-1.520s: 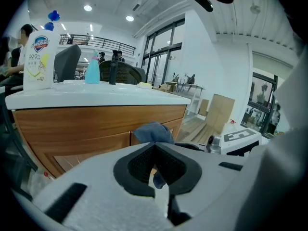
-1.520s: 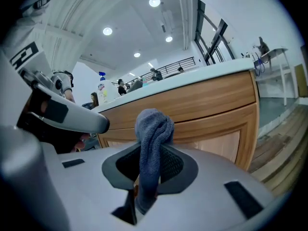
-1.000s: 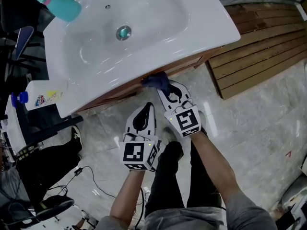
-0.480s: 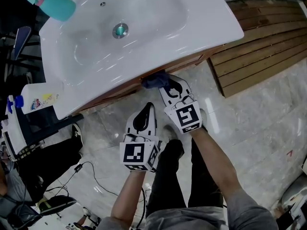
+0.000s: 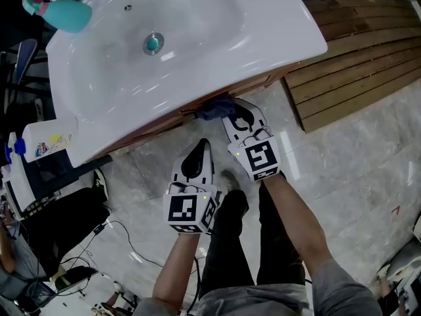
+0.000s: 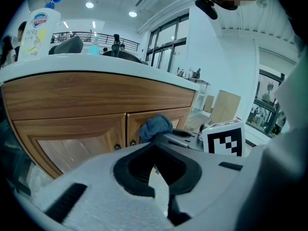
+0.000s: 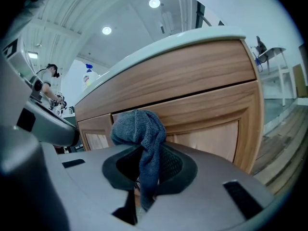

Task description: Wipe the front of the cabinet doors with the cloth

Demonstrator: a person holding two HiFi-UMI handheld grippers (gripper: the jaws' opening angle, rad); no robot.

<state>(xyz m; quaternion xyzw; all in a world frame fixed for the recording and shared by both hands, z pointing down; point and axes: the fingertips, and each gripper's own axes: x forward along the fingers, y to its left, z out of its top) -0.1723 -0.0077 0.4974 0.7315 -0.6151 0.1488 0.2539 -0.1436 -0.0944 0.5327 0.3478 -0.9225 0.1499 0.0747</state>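
My right gripper (image 5: pixel 231 115) has its jaws clamped on the blue cloth (image 7: pixel 143 129). The bunched end sticks out past the tips and a strip hangs down between the pads. The cloth is up against the wooden cabinet doors (image 7: pixel 207 129), high on the front, just under the front edge of the white sink (image 5: pixel 299 41), right beside the seam between the two doors. My left gripper (image 5: pixel 202 149) is lower, just beside the right one, jaws pressed together, nothing in them, apart from the doors, over the tiled floor (image 5: pixel 342 176).
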